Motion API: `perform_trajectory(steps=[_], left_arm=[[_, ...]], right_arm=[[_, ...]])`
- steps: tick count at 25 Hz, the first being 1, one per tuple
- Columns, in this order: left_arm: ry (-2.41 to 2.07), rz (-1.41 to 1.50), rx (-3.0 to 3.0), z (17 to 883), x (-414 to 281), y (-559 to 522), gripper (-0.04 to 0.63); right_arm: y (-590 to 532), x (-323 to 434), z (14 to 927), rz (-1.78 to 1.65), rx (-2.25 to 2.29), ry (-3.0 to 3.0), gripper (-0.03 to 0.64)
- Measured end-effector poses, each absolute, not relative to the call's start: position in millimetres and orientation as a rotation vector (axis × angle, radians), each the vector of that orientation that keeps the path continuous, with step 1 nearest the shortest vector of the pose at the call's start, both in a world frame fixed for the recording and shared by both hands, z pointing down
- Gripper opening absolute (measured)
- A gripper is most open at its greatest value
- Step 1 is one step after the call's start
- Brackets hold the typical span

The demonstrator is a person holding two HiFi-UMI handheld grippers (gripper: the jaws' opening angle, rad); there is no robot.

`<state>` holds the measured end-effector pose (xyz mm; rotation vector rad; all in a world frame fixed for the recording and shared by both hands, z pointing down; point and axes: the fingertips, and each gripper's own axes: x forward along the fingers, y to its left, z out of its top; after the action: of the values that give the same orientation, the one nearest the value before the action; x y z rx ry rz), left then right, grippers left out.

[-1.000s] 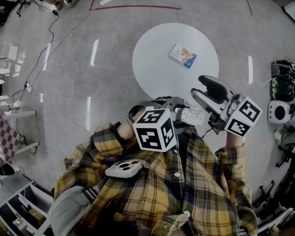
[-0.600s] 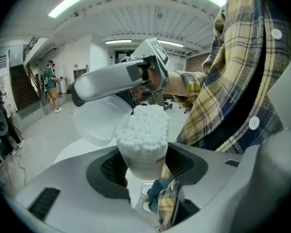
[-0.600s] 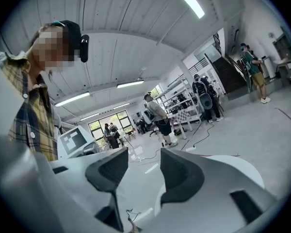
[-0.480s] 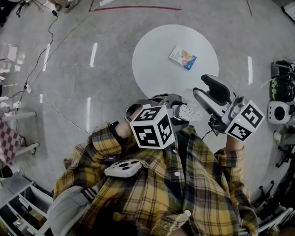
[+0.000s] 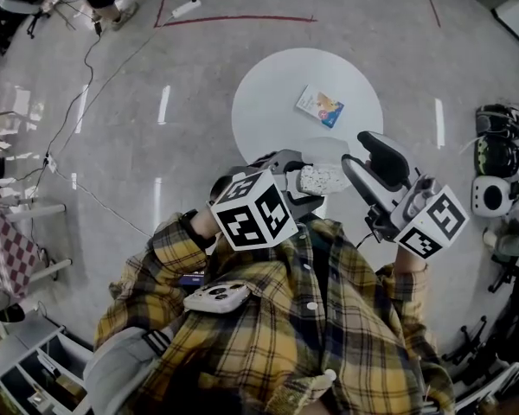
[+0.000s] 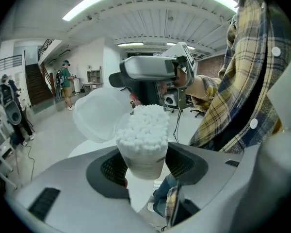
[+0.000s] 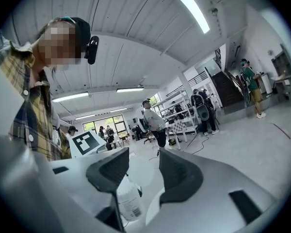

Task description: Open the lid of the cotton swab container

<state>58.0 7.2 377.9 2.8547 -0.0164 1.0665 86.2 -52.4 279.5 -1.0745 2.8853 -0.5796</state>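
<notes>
Container (image 6: 143, 155) packed with swabs (image 6: 143, 125) is sitting upright between the left gripper's (image 6: 146, 168) pads, which are clamping its sides, its translucent lid (image 6: 98, 114) hanging open at ten o'clock. Right gripper (image 7: 139, 171), at three o'clock of the container in the head view, is gripping nothing: its jaws have just been closing slightly yet are standing apart, the lid showing faintly in their gap.
</notes>
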Motion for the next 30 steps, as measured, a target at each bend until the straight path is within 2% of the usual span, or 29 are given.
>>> perform_trajectory(steps=[3,18,30], left_arm=[[-0.061,1.050,2.859,373,55,-4,0.245],[-0.163,0.986,2.853,365,50,-21,0.245],[-0.120,0.990,2.858,364,59,-18,0.245]], right_arm=[[-53,85,277,-0.514,-1.135,2.900,0.196],[-55,95,306,-0.474,-1.390,2.814,0.066],[-48,94,317,-0.488,-1.417,2.841,0.018]])
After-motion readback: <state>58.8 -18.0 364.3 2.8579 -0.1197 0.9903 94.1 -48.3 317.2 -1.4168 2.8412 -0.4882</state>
